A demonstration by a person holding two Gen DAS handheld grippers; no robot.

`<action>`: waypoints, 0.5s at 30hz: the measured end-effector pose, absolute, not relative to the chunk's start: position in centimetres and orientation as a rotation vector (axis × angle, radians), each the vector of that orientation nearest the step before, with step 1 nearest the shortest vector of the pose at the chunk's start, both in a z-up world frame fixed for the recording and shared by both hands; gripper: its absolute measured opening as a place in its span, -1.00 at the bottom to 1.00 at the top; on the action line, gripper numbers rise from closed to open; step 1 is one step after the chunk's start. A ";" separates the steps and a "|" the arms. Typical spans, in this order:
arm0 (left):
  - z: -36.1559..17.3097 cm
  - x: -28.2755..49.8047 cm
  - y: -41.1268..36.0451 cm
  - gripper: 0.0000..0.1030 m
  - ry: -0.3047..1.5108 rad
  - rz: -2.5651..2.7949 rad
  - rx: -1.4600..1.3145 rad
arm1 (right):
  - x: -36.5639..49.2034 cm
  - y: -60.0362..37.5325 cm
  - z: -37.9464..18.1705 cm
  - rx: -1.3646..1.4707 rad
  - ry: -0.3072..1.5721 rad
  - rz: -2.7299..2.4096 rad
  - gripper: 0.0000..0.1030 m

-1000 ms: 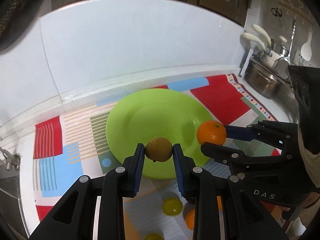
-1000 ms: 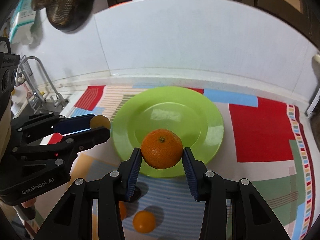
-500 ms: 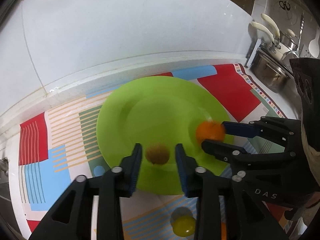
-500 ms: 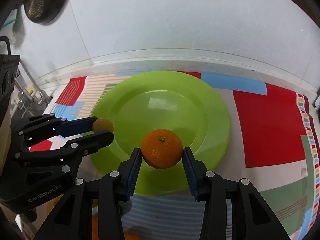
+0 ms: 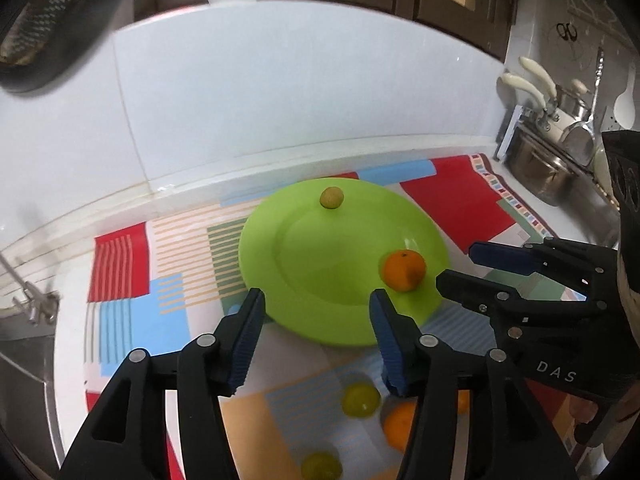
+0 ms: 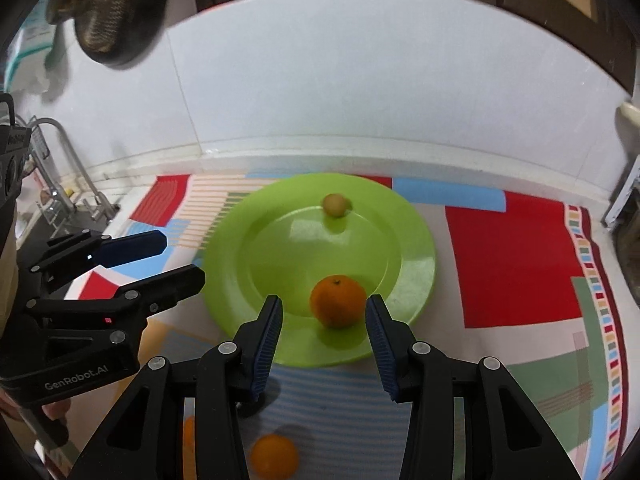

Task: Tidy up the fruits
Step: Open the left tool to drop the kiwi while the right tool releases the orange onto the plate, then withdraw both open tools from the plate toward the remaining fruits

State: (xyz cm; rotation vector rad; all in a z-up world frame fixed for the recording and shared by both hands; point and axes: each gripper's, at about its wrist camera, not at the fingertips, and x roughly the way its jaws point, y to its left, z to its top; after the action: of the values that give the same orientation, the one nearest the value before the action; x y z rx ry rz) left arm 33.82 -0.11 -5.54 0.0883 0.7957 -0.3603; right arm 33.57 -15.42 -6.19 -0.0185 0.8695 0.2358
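A green plate [image 5: 320, 264] [image 6: 412, 276] lies on a patterned mat. A small yellow-brown fruit [image 5: 331, 198] [image 6: 335, 205] rests on the plate's far side. An orange [image 5: 403, 270] [image 6: 338, 306] rests on its near right part. My left gripper [image 5: 316, 300] is open and empty above the plate's near rim. My right gripper [image 6: 323, 312] is open with the orange lying between its fingertips, apart from both pads. Each gripper shows in the other's view: the right one [image 5: 460, 264], the left one [image 6: 180, 256].
On the mat in front of the plate lie two green-yellow fruits [image 5: 360, 400] [image 5: 321, 466] and more oranges [image 5: 400, 424] [image 6: 274, 456]. A tap and sink [image 6: 60, 200] stand at the left. Pots [image 5: 548, 168] stand at the right. A white tiled wall runs behind.
Both grippers opened and let go of their fruits onto the plate. The small fruit has moved to the plate's far side. Both grippers drew back and up.
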 end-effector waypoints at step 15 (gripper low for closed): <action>-2.1 26.0 2.1 0.17 0.706 -0.281 0.053 | 26.8 -14.5 -2.7 -0.017 0.781 0.240 -0.14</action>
State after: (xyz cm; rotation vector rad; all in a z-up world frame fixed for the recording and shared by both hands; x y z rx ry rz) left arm 25.99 2.11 -2.06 0.0531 0.7060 -0.2806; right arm 26.77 -14.49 -2.70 -0.0172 0.7812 0.2397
